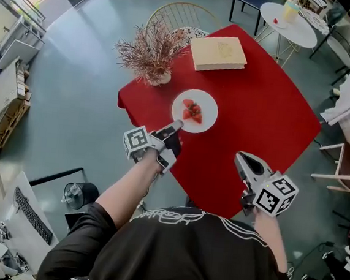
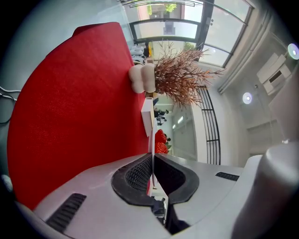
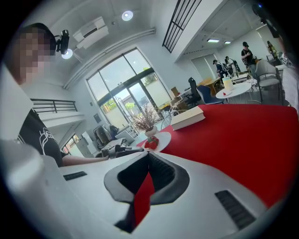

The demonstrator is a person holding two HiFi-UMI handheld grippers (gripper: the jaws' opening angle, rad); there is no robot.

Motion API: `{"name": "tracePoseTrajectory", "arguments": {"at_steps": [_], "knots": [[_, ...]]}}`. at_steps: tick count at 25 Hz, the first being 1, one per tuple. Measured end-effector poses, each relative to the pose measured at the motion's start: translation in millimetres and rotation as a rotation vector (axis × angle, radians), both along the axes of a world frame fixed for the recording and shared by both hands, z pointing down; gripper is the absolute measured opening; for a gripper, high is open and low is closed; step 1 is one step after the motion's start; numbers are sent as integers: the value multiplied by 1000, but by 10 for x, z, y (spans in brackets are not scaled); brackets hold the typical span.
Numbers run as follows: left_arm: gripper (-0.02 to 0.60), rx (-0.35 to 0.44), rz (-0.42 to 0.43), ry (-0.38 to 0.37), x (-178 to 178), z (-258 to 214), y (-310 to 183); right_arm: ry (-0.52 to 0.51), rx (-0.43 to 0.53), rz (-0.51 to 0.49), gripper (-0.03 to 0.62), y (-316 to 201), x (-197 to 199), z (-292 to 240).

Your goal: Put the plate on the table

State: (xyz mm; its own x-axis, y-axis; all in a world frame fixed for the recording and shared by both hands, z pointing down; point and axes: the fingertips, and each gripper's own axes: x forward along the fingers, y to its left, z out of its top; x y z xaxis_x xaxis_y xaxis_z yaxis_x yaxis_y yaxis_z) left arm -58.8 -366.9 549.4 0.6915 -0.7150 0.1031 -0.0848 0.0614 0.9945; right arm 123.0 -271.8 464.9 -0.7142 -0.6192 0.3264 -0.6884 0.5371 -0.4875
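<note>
A small white plate (image 1: 204, 102) with cut strawberries (image 1: 192, 111) lies at the near left of the red table (image 1: 257, 119). My left gripper (image 1: 176, 126) is shut on the plate's near rim. In the left gripper view the rim (image 2: 151, 135) runs as a thin white edge between the closed pads, with the strawberries (image 2: 160, 141) just beyond. Whether the plate touches the cloth I cannot tell. My right gripper (image 1: 240, 156) hangs over the table's near edge, shut and empty; in the right gripper view its tips (image 3: 148, 156) meet, and the plate (image 3: 161, 138) lies farther off.
A tan book (image 1: 218, 53) lies at the far side of the table. A vase of dried brown branches (image 1: 152, 55) stands at the far left corner. A wire chair (image 1: 181, 12) and a round white side table (image 1: 290, 25) stand beyond.
</note>
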Motion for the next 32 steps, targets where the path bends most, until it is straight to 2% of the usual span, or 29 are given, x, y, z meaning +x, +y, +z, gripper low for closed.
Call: {"name": "tracePoseTrajectory", "arguments": {"at_steps": [16,25,32], "knots": [[17,-140,1,-112,-20,546,-62,-7,-81,36,8,-100,125,266],[18,-220,5,-122,-14,648,-55,-11,-94,37,8,-88,142,304],[28,-241,10,-134,1,642,-79,-35,-125,65,8,-68,182,349]]}}
